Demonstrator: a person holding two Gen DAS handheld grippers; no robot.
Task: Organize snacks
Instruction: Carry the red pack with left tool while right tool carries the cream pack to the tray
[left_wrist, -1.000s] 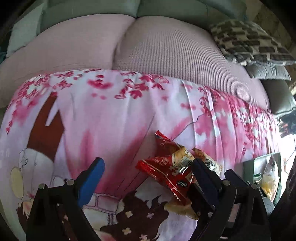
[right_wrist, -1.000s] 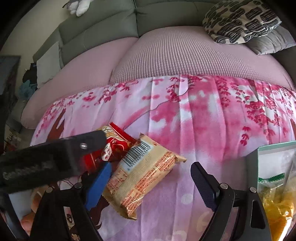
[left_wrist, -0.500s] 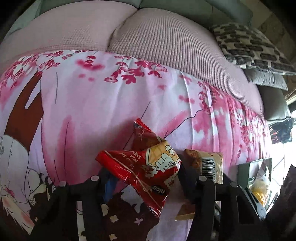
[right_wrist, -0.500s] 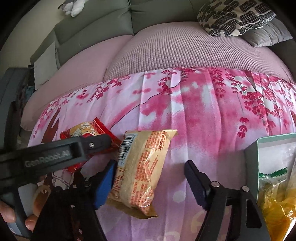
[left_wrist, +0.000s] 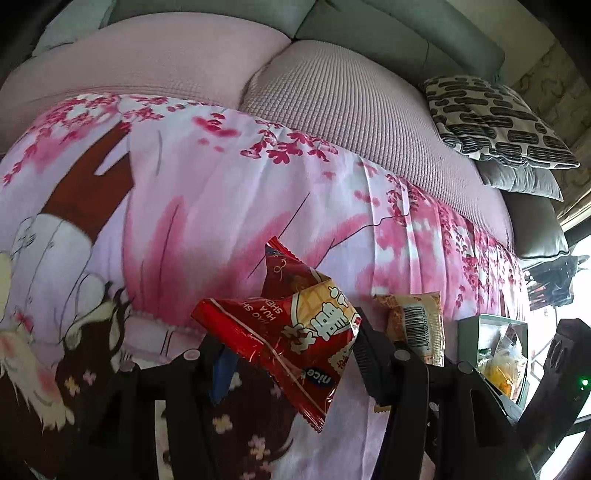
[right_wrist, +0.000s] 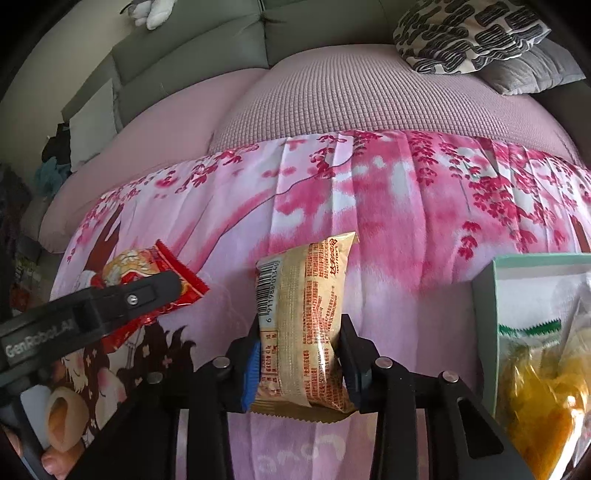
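The left gripper (left_wrist: 291, 354) is closed on the red snack packet (left_wrist: 295, 328), its fingers pinching the crumpled foil from both sides, so the packet sticks up and forward over the pink floral blanket (left_wrist: 207, 206); the right gripper (right_wrist: 301, 354) is likewise clamped on the beige snack packet (right_wrist: 303, 325), which stands upright between the blue pad and the dark pad, barcode toward the left; in the right wrist view the left gripper's black arm crosses the lower left with the red packet at its tip, just left of the beige one, the two packets apart; by the blanket's right edge sits a pale green box (right_wrist: 484, 332), open at the top, holding clear bags of yellow snacks (right_wrist: 543, 398); beyond the blanket's far edge lies the pink waffle-textured sofa cover (right_wrist: 332, 96); at the far right corner a black-and-white patterned cushion (right_wrist: 469, 33) rests on a grey cushion (right_wrist: 532, 74); behind them rises the grey-green sofa back (right_wrist: 207, 51).
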